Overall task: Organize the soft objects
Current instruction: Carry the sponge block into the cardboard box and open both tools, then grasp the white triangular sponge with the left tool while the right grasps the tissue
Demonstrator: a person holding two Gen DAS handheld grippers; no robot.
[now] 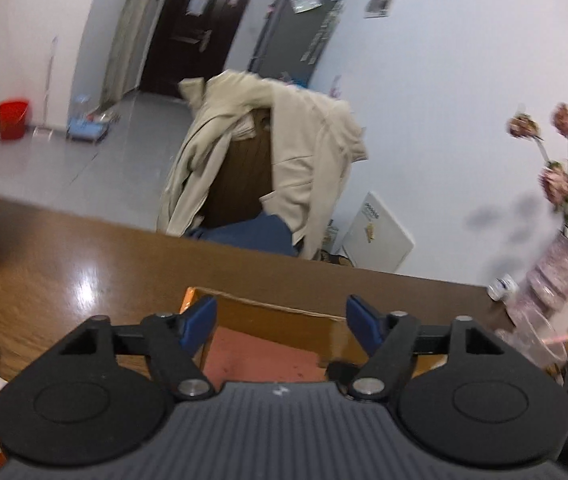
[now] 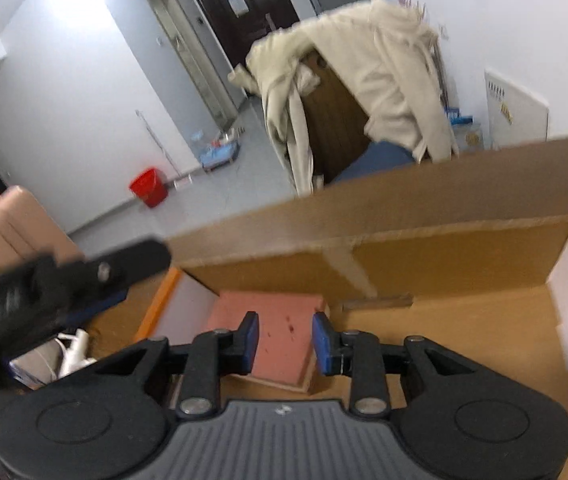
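A flat pink sponge-like pad (image 2: 271, 320) lies at the left end inside an open cardboard box (image 2: 464, 332) with an orange and white outside. My right gripper (image 2: 286, 344) hovers over the pad, open and empty, blue fingertips (image 2: 249, 340) apart above it. My left gripper (image 1: 284, 322) is open and empty above the same pad (image 1: 259, 356) and box rim (image 1: 267, 306). The left gripper also shows in the right wrist view (image 2: 115, 276), at the box's left.
The box sits on a brown wooden table (image 1: 63, 264). White soft items (image 2: 71, 354) lie left of the box. A chair draped with a beige jacket (image 1: 284, 152) stands beyond the table. A vase of pink flowers (image 1: 560, 232) stands at the table's right.
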